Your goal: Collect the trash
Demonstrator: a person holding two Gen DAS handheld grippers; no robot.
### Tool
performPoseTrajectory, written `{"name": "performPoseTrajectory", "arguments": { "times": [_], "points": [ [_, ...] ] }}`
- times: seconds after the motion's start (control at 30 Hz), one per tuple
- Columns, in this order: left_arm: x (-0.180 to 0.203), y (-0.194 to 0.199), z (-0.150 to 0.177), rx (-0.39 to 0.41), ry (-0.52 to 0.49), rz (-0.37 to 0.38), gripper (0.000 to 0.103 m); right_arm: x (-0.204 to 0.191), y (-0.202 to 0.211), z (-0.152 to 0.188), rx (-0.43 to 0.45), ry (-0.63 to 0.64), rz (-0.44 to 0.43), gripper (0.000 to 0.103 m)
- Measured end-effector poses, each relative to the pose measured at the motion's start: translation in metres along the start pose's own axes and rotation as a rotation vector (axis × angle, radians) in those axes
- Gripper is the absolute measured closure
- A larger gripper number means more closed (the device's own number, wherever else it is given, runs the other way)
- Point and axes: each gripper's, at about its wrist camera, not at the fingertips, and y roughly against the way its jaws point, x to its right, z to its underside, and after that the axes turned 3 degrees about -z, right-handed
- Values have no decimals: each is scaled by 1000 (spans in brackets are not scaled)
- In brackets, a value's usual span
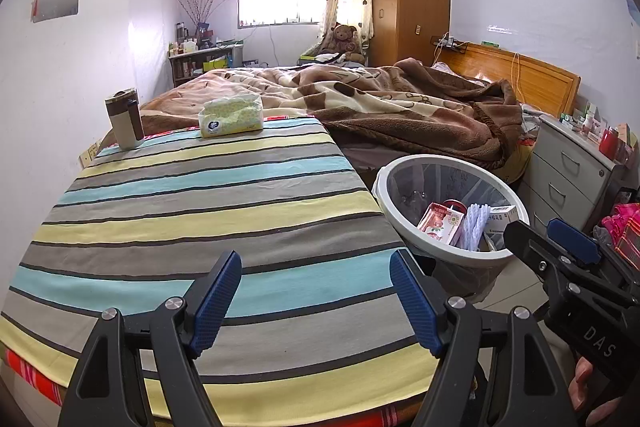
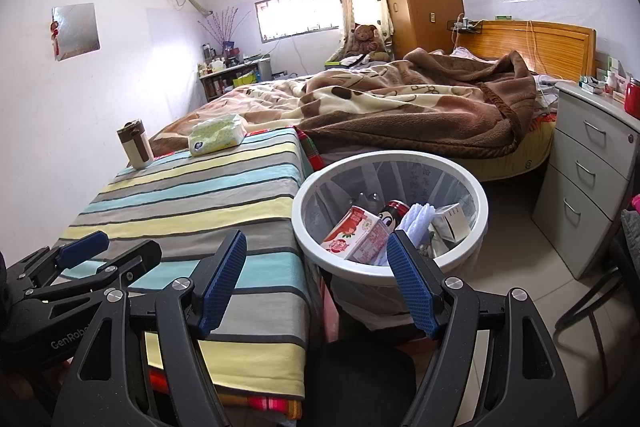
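One striped tablecloth [image 1: 208, 211] beside bed [image 1: 400, 107]

I'm counting one white bin [image 2: 390, 269], one red carton [image 2: 356, 237], one red can [image 2: 394, 213], one small box [image 2: 452, 221], one tissue pack [image 2: 218, 135], one tumbler [image 2: 134, 145], two grippers gaping, left gripper [image 1: 316, 297], right gripper [image 2: 318, 281]

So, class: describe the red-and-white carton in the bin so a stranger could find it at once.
Start at the striped table; beside its right edge stands a white bin. Inside, leaning on the left, is the carton, the only flat-sided red-and-white pack, next to a round red can.
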Motion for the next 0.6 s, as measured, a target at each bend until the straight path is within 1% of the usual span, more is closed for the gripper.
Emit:
{"name": "performPoseTrajectory", "arguments": {
  "times": [0.6],
  "points": [
    [-2,3,-1,5,3,1,27,-2,0,0,1,1,0,29]
  ]
}}
